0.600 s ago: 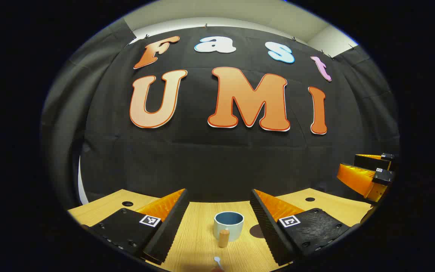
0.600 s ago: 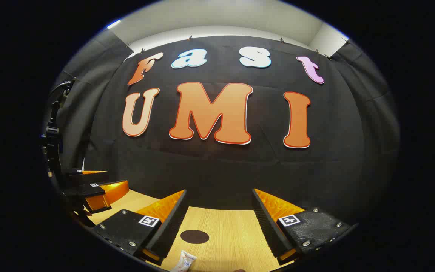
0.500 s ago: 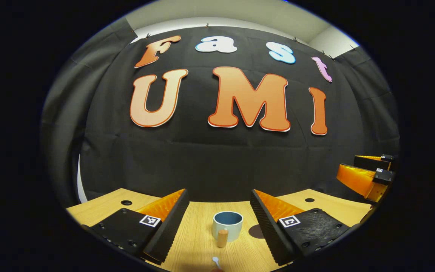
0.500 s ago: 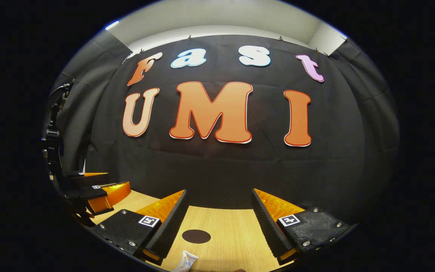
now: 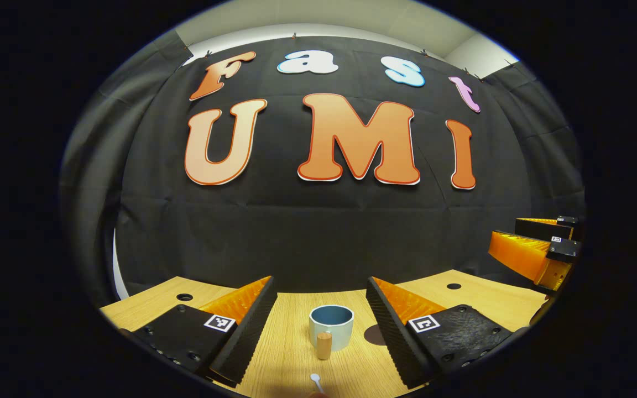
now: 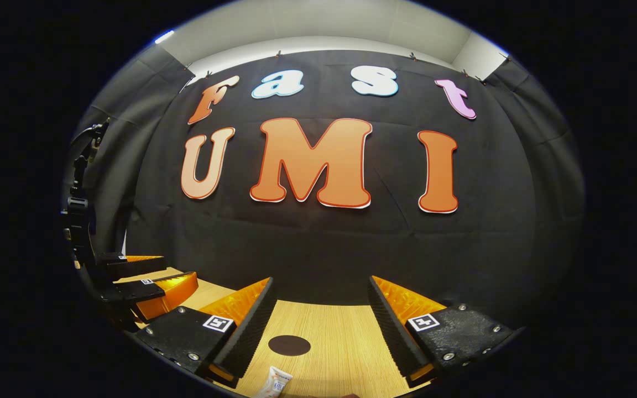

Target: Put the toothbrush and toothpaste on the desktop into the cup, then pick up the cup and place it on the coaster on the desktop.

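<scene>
Both grippers have crept forward, left gripper (image 5: 318,309) spread wide toward the cup (image 5: 331,327), right gripper (image 6: 318,315) equally wide over the coaster (image 6: 289,345).

Pale wood-grain desktop (image 5: 291,354), matt, fine straight lines running along it. Smooth glazed-looking cup (image 5: 331,328), soft sheen, light outside and blue inside, with a plain wooden peg handle. Glossy white plastic-looking toothbrush (image 5: 315,379) tip at the near edge. Flat, matt, dark coaster (image 6: 289,345), material unclear. Shiny printed toothpaste (image 6: 273,382) tube, probably plastic. Left gripper (image 5: 318,318) and right gripper (image 6: 319,319) alike: translucent orange plastic fingers (image 5: 241,301), ribbed; black rubbery pads (image 6: 390,326) with fine ridges; matt black textured mounts with bright metal screws and white paper-like markers. Matt black cloth wall (image 6: 318,243), slightly creased.
</scene>
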Demonstrator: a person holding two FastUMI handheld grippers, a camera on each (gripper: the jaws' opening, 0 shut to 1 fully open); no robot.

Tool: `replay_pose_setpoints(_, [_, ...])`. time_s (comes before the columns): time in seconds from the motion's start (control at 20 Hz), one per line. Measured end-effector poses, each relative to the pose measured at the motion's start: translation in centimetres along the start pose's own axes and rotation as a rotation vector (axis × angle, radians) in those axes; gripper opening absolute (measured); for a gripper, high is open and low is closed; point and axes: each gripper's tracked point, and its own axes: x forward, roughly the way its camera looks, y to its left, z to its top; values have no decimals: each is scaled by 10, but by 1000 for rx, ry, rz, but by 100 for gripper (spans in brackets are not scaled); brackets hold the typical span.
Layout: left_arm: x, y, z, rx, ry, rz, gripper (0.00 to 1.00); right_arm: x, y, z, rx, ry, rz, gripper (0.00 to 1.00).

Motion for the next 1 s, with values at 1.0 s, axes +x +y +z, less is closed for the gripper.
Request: replay_pose_setpoints(1.0, [-21, 2, -74, 19, 218, -7, 98, -7, 26, -64, 70, 207, 85, 99])
